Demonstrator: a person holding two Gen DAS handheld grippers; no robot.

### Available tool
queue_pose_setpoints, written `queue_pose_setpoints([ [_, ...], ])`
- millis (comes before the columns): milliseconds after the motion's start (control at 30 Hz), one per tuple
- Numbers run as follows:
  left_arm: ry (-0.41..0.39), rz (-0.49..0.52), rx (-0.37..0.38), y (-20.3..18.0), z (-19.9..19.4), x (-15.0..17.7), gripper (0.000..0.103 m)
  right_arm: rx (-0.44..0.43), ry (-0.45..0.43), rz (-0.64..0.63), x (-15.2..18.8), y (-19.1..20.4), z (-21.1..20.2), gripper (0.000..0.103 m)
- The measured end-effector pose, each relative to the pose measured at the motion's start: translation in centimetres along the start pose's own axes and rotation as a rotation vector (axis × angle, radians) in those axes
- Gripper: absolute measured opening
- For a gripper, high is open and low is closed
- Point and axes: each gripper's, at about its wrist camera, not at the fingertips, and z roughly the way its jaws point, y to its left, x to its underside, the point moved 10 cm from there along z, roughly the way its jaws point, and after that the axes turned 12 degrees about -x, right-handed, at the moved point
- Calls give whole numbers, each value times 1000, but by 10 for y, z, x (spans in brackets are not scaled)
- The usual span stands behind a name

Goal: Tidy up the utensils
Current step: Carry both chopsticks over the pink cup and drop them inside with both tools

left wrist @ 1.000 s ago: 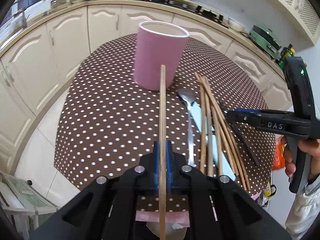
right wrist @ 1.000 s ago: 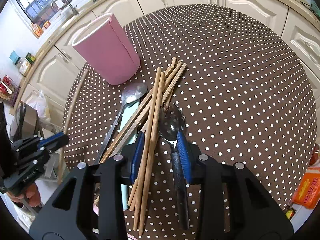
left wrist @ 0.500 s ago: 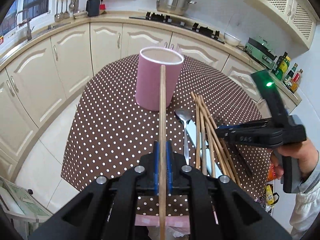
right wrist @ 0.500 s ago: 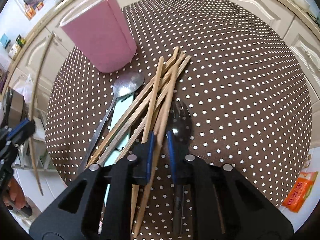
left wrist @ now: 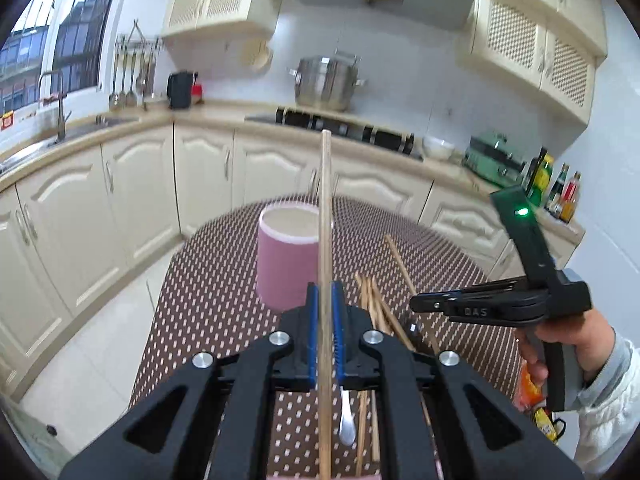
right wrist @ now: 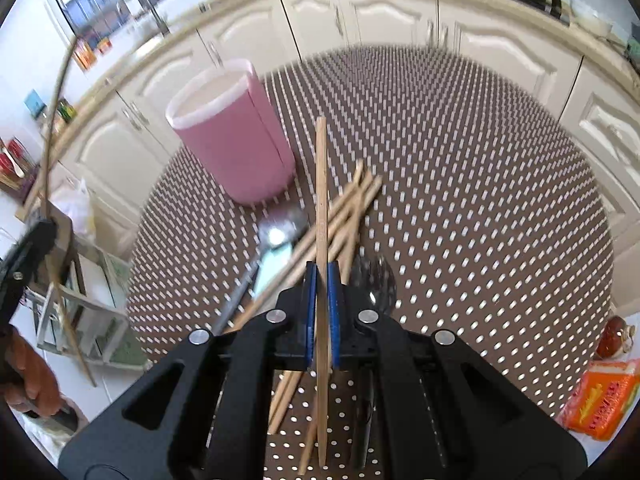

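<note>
My left gripper is shut on a single wooden chopstick, raised above the table and pointing past the pink holder. My right gripper has its jaws closing tight on another chopstick, the pads pressing it, lifted off the pile of chopsticks. The pink holder stands upright beyond and to the left of the pile. A metal spoon, a light blue utensil and a dark spork lie among the chopsticks. In the left wrist view the right gripper hovers over the pile.
The round table has a brown dotted cloth. An orange packet lies at its near right edge. A person's hand holds the right gripper's handle. Cream kitchen cabinets curve around behind the table.
The right gripper's jaws closed on one chopstick from the pile and lifted it. The left gripper rose and tilted upward with its chopstick, so the holder looks lower and farther.
</note>
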Motion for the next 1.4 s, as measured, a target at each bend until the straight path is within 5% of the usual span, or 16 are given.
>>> queue_pose_setpoints([
  [300, -146, -24, 39, -19, 6, -51, 7, -81, -269, -100, -62, 36, -65, 6],
  [733, -414, -200, 99, -3, 27, -132, 7, -172, -598, -156, -140, 69, -109, 6],
  [933, -546, -262, 11, 18, 47, -152, 7, -127, -694, -190, -157, 73, -111, 6],
  [1167, -563, -296, -69, 32, 87, -152, 7, -50, -828, -184, -156, 61, -98, 6],
  [1400, -493, -266, -89, 33, 117, -127, 7, -66, -822, -156, -161, 53, -78, 6],
])
